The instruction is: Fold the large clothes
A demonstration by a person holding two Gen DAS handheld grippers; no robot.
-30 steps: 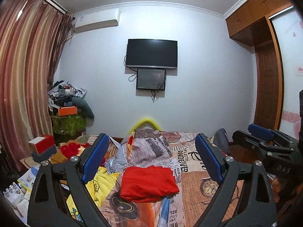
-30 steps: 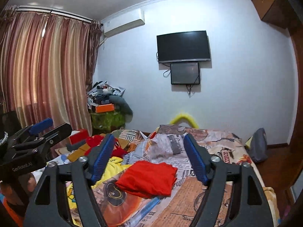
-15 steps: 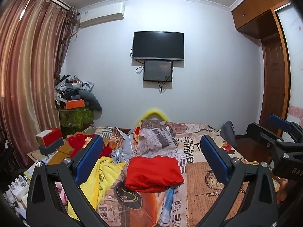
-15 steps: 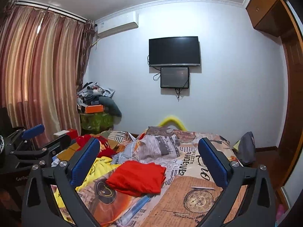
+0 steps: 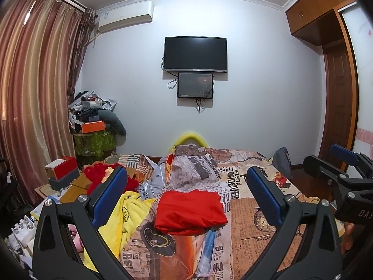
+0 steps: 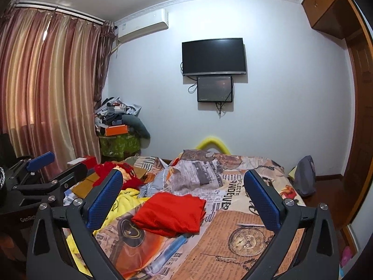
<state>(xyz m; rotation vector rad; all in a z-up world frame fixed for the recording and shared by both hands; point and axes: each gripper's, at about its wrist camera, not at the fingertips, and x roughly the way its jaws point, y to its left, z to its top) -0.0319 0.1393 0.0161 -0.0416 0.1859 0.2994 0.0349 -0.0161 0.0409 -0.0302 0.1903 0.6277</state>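
A folded red garment (image 5: pixel 190 211) (image 6: pixel 170 211) lies on the patterned bedspread (image 5: pixel 247 210) (image 6: pixel 235 228) in the middle of the bed. A crumpled yellow garment (image 5: pixel 127 217) (image 6: pixel 121 204) lies to its left. My left gripper (image 5: pixel 186 194) hovers above the near end of the bed, jaws wide open and empty, the red garment seen between them. My right gripper (image 6: pixel 184 192) is likewise open and empty, held beside the left one. Each gripper shows at the edge of the other's view: the right gripper (image 5: pixel 342 170), the left gripper (image 6: pixel 35 177).
A rumpled quilt (image 5: pixel 188 168) sits at the bed's far end. A red fuzzy item (image 6: pixel 116 175) and boxes (image 5: pixel 61 170) lie at the left. A cluttered stand (image 5: pixel 93 128) fills the corner by the curtains (image 5: pixel 35 93). A grey bag (image 6: pixel 304 178) leans at the right. A wardrobe (image 5: pixel 335 81) stands beyond.
Both grippers have opened wider, the right one more so. Both views have swung slightly, so the television sits elsewhere in each frame. The red garment has not moved.
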